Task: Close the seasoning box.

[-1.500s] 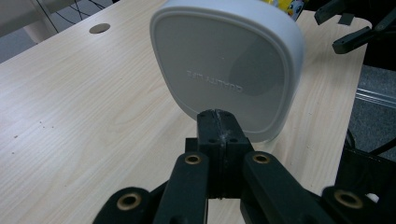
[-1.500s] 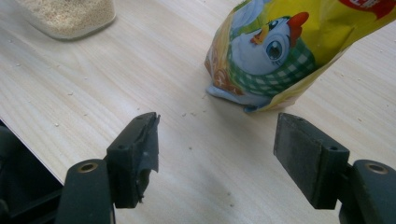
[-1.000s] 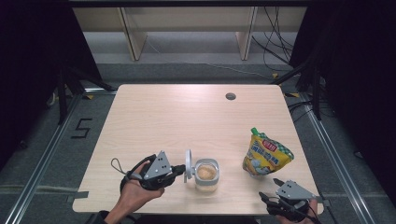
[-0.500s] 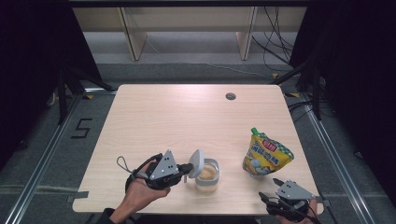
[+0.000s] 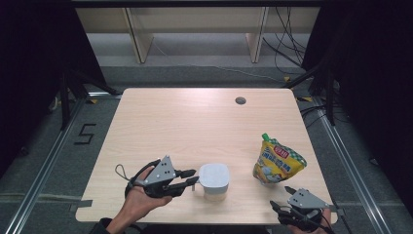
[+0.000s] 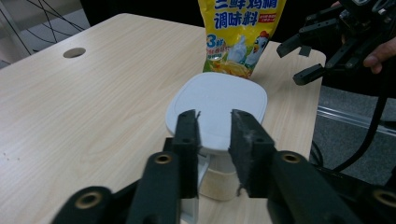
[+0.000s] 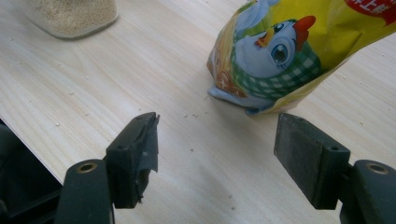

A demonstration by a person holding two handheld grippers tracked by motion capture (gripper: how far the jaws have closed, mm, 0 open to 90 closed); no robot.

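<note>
A small clear jar [image 5: 215,193] of pale granules stands near the table's front edge, with its white square lid [image 5: 214,175] lying flat on top. My left gripper [image 5: 192,177] points at the lid's left edge. In the left gripper view its jaws have just been opening; the gripper [image 6: 214,119] stands open a little, with the lid's [image 6: 219,100] near rim just beyond the fingertips. A yellow seasoning pouch [image 5: 278,161] stands to the right. My right gripper [image 5: 281,197] is open at the front right corner, facing the pouch [image 7: 299,51] with nothing between its fingers.
The light wooden table [image 5: 195,126] has a round cable hole [image 5: 240,100] at the back right. Small crumbs lie on the wood in front of the right gripper [image 7: 217,140]. The jar's base [image 7: 70,16] shows at the upper left of that view.
The lid stood upright at the jar's left side, then swung down and now lies flat on the jar. The left gripper's jaws have parted from it. The right gripper has not moved.
</note>
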